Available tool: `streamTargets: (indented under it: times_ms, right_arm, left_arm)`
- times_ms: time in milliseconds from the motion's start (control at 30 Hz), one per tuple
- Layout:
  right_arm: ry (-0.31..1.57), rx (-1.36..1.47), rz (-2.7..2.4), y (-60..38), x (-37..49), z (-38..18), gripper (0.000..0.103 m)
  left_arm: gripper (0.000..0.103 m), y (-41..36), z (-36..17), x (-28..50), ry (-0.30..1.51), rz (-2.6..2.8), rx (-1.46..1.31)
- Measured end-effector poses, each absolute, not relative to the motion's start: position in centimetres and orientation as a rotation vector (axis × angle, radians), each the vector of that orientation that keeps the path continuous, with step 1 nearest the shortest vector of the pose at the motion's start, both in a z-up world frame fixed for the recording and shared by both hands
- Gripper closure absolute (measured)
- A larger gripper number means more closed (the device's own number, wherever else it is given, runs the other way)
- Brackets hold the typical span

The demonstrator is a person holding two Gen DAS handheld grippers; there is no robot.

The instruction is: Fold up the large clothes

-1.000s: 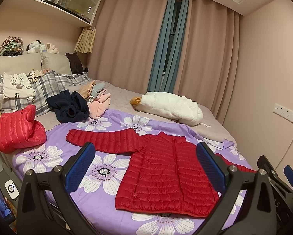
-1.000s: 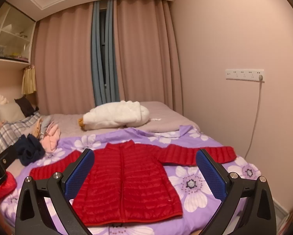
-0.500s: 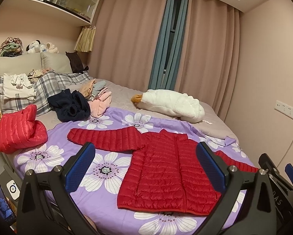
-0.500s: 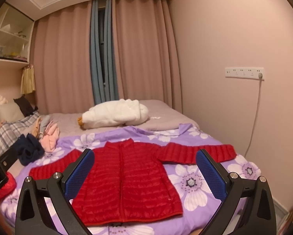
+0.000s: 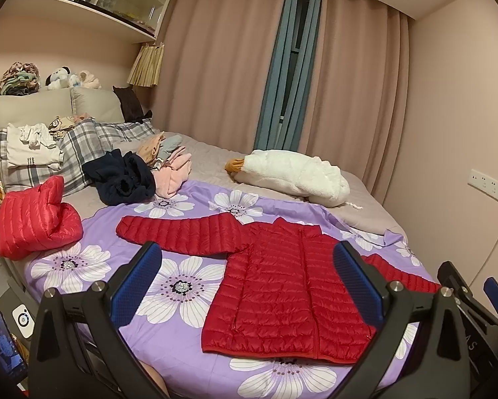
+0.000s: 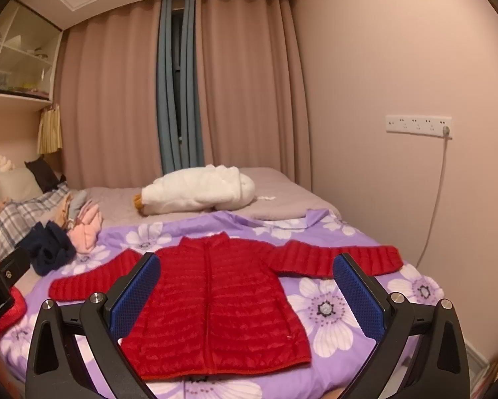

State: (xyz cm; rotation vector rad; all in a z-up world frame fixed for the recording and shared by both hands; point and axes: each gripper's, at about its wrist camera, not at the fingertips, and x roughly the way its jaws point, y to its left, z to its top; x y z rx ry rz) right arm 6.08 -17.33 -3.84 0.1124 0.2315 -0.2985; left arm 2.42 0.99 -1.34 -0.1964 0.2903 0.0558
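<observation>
Near the bed's point(image 5: 199, 153) left edge a folded red jacket point(image 5: 32, 219) sits beside a dark navy garment point(image 5: 122, 179) and a pink pile point(image 5: 174, 173). The red puffer jacket point(image 5: 282, 286) lies flat, front up and sleeves spread, on the purple floral sheet point(image 5: 82, 259) at the bed's near edge. A white plush goose point(image 5: 292, 176) lies beyond it near the far edge. The left hand-held gripper point(image 5: 249, 286) hangs above the near edge, jaws wide and empty. The right hand-held gripper point(image 6: 247, 296) is likewise spread wide, holding nothing.
</observation>
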Motion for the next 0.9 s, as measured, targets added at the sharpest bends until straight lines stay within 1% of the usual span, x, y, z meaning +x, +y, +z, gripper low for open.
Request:
streamTargets:
  times_ms: [900]
  right_arm:
    - [0.251, 0.105, -0.294, -17.33, 6.46, -3.96, 0.001]
  left_arm:
    - [0.000, 0.72, -1.77, 2.89, 0.310, 0.054, -0.187]
